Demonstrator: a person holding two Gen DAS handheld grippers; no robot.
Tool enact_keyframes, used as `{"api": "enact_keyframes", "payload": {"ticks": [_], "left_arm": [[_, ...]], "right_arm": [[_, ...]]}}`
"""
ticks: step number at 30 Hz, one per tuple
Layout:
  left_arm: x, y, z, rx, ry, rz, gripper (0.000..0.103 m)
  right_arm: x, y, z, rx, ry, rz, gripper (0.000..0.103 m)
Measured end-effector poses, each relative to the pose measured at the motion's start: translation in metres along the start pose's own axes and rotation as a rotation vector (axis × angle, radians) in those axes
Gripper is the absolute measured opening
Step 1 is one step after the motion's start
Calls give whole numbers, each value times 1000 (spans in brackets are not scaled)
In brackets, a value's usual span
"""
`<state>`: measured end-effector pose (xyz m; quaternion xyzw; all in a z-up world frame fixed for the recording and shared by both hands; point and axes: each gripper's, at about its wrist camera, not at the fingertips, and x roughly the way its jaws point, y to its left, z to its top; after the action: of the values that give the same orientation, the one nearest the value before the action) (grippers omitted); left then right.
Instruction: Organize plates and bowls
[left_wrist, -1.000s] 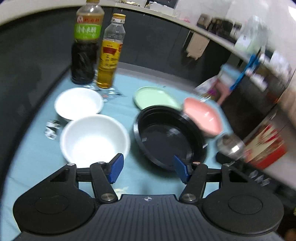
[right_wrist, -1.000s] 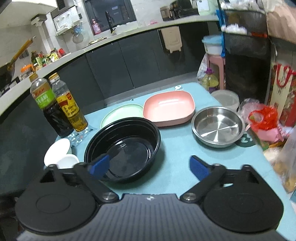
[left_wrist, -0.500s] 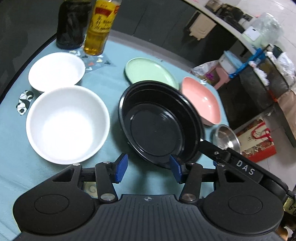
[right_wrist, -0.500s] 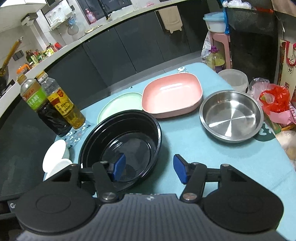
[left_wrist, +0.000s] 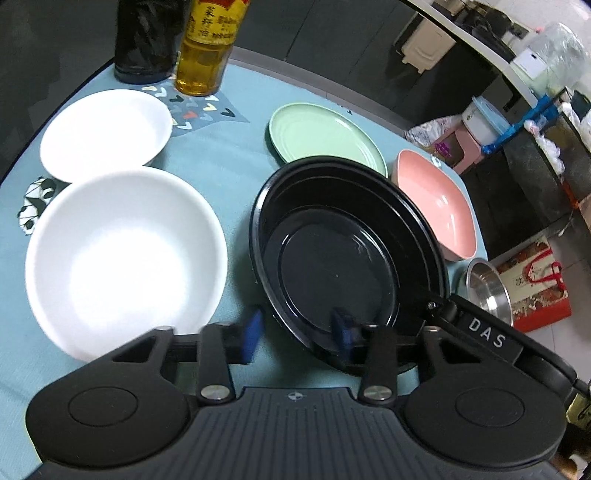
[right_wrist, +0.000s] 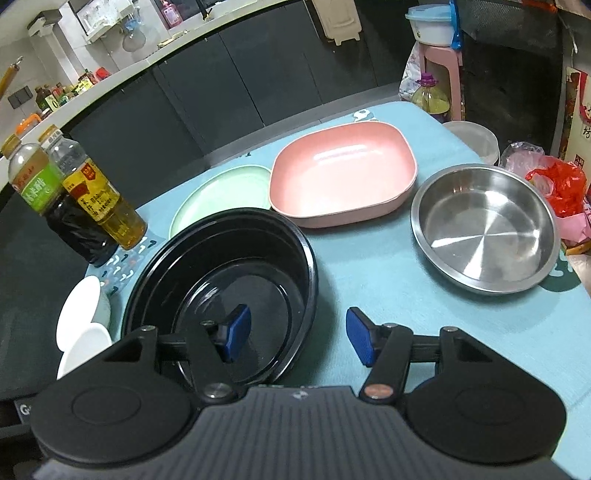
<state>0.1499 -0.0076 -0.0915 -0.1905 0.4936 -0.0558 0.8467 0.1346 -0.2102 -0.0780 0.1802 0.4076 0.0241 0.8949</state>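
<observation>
Both tools straddle the round black plastic bowl's (left_wrist: 343, 258) near rim – nothing stacked yet.

The left tool (left_wrist: 295, 334) is closing with the bowl's near wall between its blue pads, 1 pad outside and 1 inside; whether the pads already press I cannot tell, so I judge it not yet gripped. The right tool (right_wrist: 297, 334) is spread wide across the opposite stretch of the rim, unclenched. On the teal-covered table (right_wrist: 388, 280) 6 dishes sit apart – the black bowl in the middle, a large white bowl (left_wrist: 125, 262) and a shallow white dish (left_wrist: 105, 133) beside it, a pale green plate (left_wrist: 325, 136), a pink square bowl (right_wrist: 341, 173), a steel pan (right_wrist: 484, 227). All sorting appears left.
</observation>
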Motion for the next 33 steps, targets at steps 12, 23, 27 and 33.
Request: {"api": "enact_keyframes", "payload": {"ticks": [12, 23, 27, 33], "left_arm": [[-13, -12, -17, 105, -32, -9, 21], [-48, -15, -52, 158, -53, -20, 21], [-60, -11, -63, 167, -55, -30, 21], [-77, -5, -81, 178, -60, -34, 21]], "right_arm": [[-4, -5, -9, -8, 17, 10, 21], [-47, -4, -36, 8, -8, 1, 22], [-59, -1, -47, 2, -10, -6, 22], [-76, 4, -62, -6, -9, -8, 24]]}}
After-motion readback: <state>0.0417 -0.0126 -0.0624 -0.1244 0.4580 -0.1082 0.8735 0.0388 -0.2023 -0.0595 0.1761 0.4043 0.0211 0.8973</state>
